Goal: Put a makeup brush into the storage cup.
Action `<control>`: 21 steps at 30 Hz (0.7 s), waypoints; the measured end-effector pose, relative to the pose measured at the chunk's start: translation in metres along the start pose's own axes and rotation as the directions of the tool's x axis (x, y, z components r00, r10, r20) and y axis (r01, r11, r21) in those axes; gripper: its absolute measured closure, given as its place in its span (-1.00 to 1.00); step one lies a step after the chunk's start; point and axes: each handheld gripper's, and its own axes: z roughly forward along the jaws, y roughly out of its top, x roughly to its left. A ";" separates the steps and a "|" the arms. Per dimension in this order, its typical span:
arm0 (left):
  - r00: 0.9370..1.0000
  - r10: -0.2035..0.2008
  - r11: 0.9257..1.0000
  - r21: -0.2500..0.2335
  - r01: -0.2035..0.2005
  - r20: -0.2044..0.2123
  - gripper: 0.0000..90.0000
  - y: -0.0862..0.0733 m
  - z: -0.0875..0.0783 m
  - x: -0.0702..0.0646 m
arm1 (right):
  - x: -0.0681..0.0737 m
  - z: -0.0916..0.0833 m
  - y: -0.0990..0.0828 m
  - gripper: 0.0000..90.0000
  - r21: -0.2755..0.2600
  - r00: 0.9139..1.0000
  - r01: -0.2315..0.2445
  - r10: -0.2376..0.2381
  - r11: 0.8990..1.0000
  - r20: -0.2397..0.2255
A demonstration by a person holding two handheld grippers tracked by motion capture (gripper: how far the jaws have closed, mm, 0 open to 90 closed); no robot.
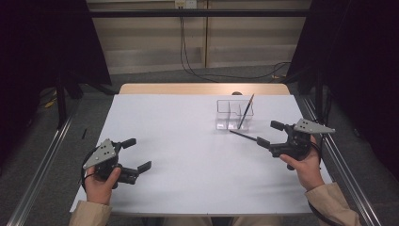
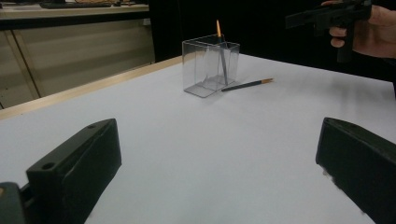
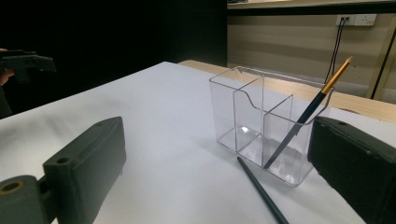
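High view, left to right. Left gripper [image 1: 139, 153]: jaws wide apart, holding nothing, idle over the white tabletop [image 1: 188, 155]. Clear organiser [image 1: 234, 114]: one brush [image 1: 245, 111] leaning inside. Loose brush [image 1: 243, 136]: flat on tabletop, just before organiser, its end near right gripper [image 1: 270, 133], jaws spread, unladen. Advice: straddle the handle squarely, close gently, lift level.

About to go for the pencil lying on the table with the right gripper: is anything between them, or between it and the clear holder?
Nothing visible. The right gripper is open, close to the loose pencil, with bare table between. The clear holder stands just beyond it; another pencil already leans in one compartment.
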 end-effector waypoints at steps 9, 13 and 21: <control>1.000 0.005 1.000 0.004 -0.005 0.000 -1.00 0.000 0.000 -0.001 | 0.005 -0.008 -0.008 -0.92 0.010 1.000 -0.004 0.004 1.000 -0.005; 1.000 0.005 1.000 0.004 -0.005 0.001 -1.00 0.000 0.000 -0.001 | 0.005 -0.010 -0.012 -0.92 0.016 1.000 -0.001 0.001 1.000 -0.002; 1.000 0.005 1.000 -0.001 -0.005 0.000 -1.00 0.000 0.000 -0.001 | 0.009 -0.015 -0.019 -0.92 0.024 1.000 -0.006 0.007 1.000 -0.008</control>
